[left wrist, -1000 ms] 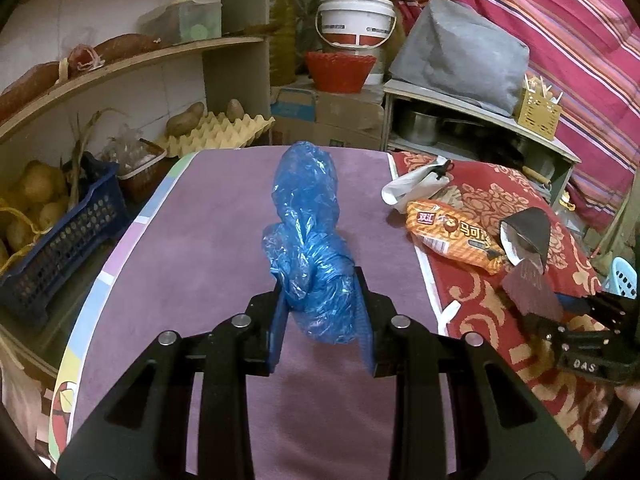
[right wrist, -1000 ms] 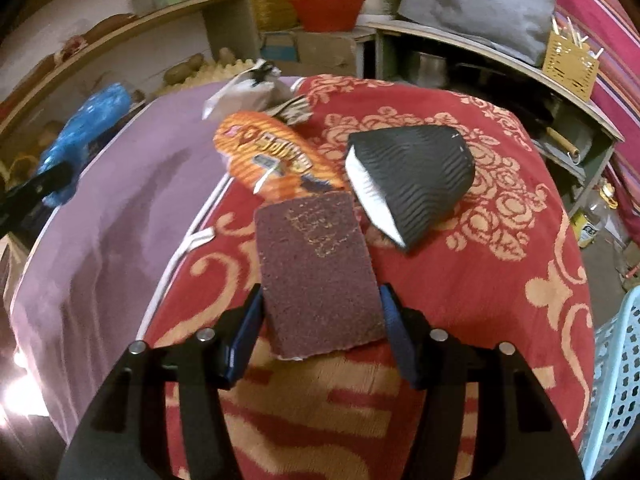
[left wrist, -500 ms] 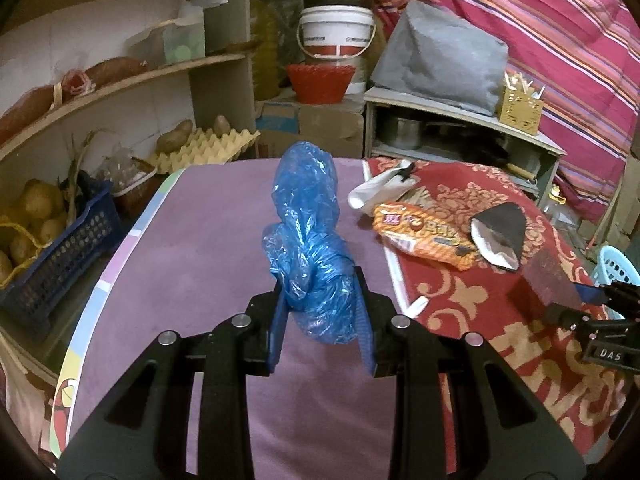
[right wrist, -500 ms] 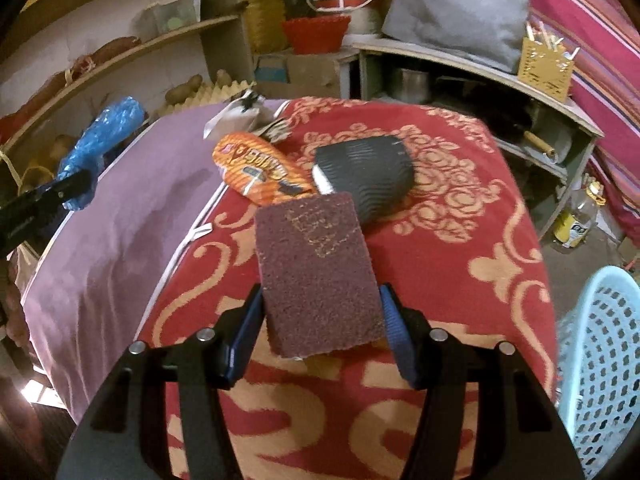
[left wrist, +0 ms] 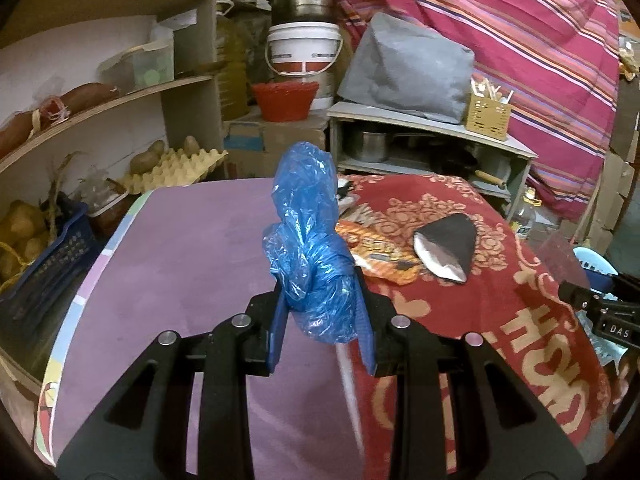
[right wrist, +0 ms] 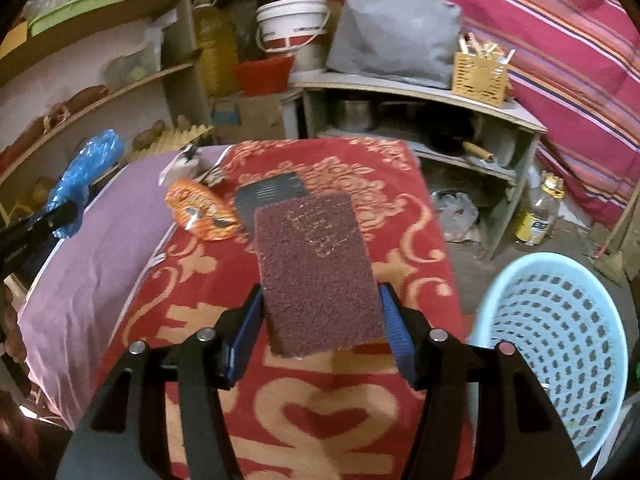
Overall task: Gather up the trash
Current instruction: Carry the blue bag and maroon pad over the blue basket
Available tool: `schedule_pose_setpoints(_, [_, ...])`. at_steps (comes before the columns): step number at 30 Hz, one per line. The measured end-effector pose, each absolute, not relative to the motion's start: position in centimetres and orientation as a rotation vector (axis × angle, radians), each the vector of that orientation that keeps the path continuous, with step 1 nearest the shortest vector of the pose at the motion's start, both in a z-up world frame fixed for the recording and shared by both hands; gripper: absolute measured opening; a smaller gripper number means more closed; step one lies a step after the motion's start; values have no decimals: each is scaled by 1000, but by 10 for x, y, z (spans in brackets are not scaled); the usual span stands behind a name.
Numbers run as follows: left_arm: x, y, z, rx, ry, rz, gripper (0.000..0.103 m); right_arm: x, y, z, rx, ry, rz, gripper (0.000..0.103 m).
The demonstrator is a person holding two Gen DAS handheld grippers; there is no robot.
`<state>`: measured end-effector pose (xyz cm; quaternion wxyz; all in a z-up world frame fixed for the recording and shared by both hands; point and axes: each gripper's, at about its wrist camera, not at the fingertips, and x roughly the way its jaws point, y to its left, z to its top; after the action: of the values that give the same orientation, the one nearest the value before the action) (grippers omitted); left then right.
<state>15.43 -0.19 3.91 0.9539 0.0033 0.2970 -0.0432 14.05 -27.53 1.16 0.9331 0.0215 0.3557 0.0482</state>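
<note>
My left gripper (left wrist: 322, 304) is shut on a crumpled blue plastic bag (left wrist: 308, 236) and holds it above the purple side of the table (left wrist: 180, 264). My right gripper (right wrist: 320, 320) is shut on a maroon scouring pad (right wrist: 316, 268), held above the red patterned cloth (right wrist: 320, 408). A light blue perforated basket (right wrist: 560, 340) stands on the floor to the right of the table. On the table lie an orange snack wrapper (right wrist: 200, 210), a black-and-white wrapper (left wrist: 446, 248) and a white crumpled piece (right wrist: 180, 162).
Shelves with potatoes and an egg tray (left wrist: 172, 164) stand at the left. A low grey shelf unit (right wrist: 420, 120) with pots, a grey bag and a yellow holder is behind the table. A plastic bottle (right wrist: 540, 208) stands on the floor.
Both grippers have pulled back and risen with their loads. The right gripper has swung right, bringing the light blue basket into view beside the table.
</note>
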Motion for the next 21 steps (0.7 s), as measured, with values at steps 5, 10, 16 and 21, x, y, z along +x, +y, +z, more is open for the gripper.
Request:
schedule_pose_setpoints(5, [155,-23,43,9,590,-127,29,134,-301,15,65,709,56,58])
schedule_pose_setpoints(10, [155,-46,46,5,578,-174,29,124,-327,20,91,685,5,58])
schedule_pose_setpoints(16, [154,-84,48,19,569,-237,29,108,-362,26,113,656,-58,58])
schedule_pose_setpoints(21, [153,-125,45,44,569,-300,29,94,-402,24,141,650,-118,58])
